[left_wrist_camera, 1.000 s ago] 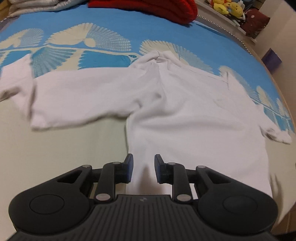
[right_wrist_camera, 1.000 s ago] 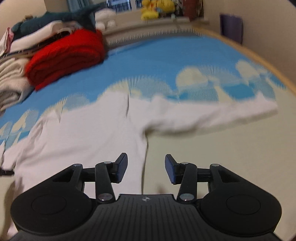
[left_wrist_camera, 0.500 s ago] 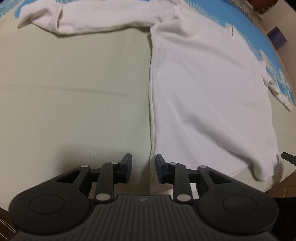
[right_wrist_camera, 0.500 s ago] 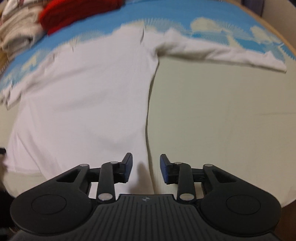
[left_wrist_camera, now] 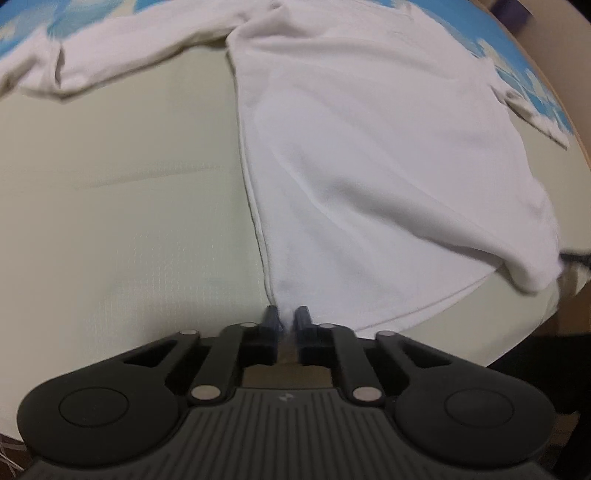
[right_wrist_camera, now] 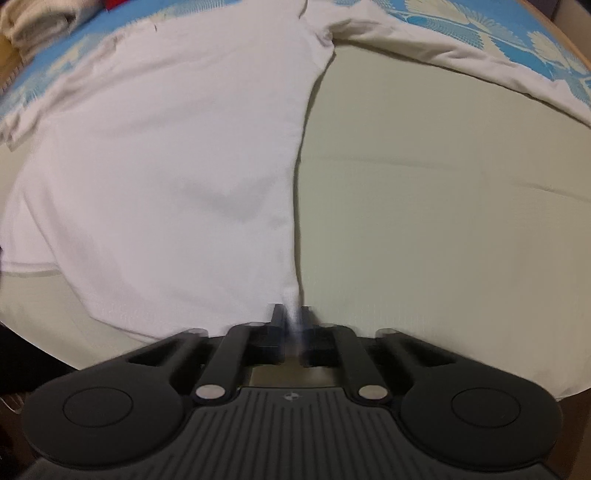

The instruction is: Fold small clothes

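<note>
1. A white long-sleeved shirt (left_wrist_camera: 369,147) is spread flat on the bed (left_wrist_camera: 122,177), body down the middle, sleeves stretched out to either side near the far blue patterned cover (right_wrist_camera: 461,22).
2. The left gripper (left_wrist_camera: 285,317) is closed down on the near hem corner of the shirt on its side; a pinch of white cloth is seen between the pads.
3. The right gripper (right_wrist_camera: 291,314) is likewise clamped on the opposite hem corner, cloth nipped between its nearly shut jaws.
4. The step in hand is judged to be the taking of both bottom corners, the first fold not yet made.
5. The next move is likely to call for both corners to be lifted together and carried away toward the collar, kept level so the hem stays straight.
6. The near edge of the bed lies just beside both grippers; the hem could be dragged off it if pulled back.
7. Bare bed is open on either side; a pile of folded clothes (right_wrist_camera: 33,22) sits well apart at the far end.
</note>
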